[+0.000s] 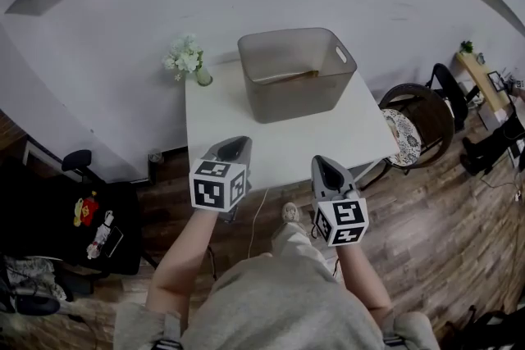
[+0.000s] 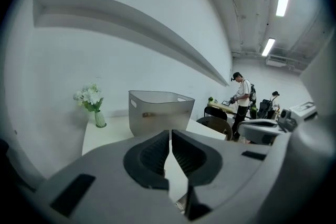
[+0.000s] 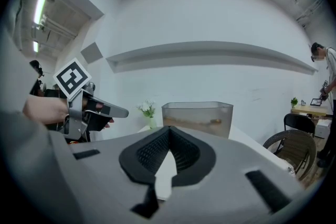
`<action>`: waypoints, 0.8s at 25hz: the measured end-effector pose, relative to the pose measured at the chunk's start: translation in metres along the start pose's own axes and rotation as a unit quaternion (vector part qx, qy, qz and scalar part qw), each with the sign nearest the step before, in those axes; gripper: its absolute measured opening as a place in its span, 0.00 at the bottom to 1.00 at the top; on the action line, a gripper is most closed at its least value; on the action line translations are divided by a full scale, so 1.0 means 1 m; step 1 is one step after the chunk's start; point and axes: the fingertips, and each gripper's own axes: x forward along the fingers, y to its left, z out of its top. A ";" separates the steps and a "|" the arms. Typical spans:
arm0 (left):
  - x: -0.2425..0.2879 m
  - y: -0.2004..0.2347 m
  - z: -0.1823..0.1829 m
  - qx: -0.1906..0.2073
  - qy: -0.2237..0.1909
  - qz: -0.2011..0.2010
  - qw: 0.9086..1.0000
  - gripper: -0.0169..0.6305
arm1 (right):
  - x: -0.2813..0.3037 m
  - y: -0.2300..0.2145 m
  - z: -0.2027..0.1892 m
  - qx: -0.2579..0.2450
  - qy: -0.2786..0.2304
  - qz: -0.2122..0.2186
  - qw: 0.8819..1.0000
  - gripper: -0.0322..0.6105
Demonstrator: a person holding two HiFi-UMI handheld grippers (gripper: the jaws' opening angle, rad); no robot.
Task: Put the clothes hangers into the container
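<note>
A translucent grey container (image 1: 292,75) stands at the back of the white table (image 1: 279,145). Brown wooden hangers (image 1: 289,78) lie in its bottom and show through the wall (image 2: 148,114) (image 3: 212,122). My left gripper (image 1: 236,143) hovers over the table's front left edge, jaws shut with nothing between them (image 2: 170,134). My right gripper (image 1: 323,163) is at the front edge further right, also shut and empty (image 3: 169,129). Both point toward the container (image 2: 160,112) (image 3: 198,118), well short of it. No hanger lies on the table top.
A small vase of white flowers (image 1: 188,59) stands on the table's back left corner. A round chair (image 1: 419,124) sits right of the table. A dark seat with small items (image 1: 92,224) is on the floor at left. People (image 2: 242,98) stand far off.
</note>
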 end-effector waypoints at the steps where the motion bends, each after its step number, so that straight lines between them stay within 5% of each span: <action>1: -0.004 0.001 -0.004 -0.009 -0.006 0.005 1.000 0.05 | -0.001 0.001 -0.001 -0.001 0.001 0.000 1.000 0.04; 7: -0.026 0.001 -0.020 -0.065 -0.041 0.014 0.997 0.05 | -0.007 0.011 -0.007 -0.007 0.007 0.003 1.000 0.04; 20: -0.041 -0.018 -0.065 -0.085 -0.048 0.008 0.995 0.05 | -0.015 0.028 -0.021 -0.012 0.016 0.025 0.999 0.04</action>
